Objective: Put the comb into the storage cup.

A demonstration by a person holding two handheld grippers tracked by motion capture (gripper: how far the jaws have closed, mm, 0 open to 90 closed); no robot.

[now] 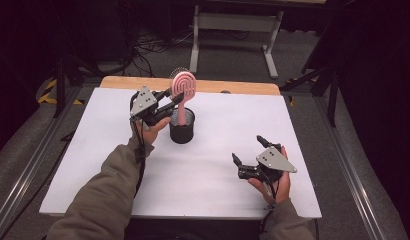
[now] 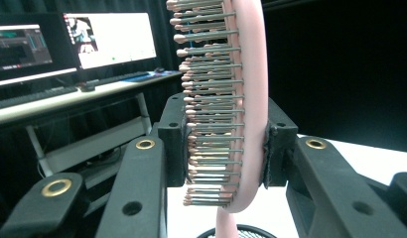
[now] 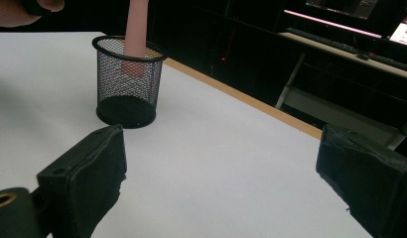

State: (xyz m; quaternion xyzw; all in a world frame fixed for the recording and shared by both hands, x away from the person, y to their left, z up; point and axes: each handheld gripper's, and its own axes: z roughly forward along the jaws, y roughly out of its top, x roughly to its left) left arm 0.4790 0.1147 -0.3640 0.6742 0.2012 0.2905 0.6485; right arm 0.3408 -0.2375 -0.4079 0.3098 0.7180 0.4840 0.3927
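Observation:
A pink hairbrush stands upright with its handle down inside a black mesh cup at the table's middle. My left gripper is shut on the brush head; in the left gripper view the pads clamp the pink head from both sides, metal bristles facing left. The handle's end hangs inside the cup, above its bottom. My right gripper rests low at the table's right, open with nothing between its pads.
The white table top has a wooden strip along its far edge. Behind it stand a table frame and cables on the floor. Monitors on a desk sit in the dark background.

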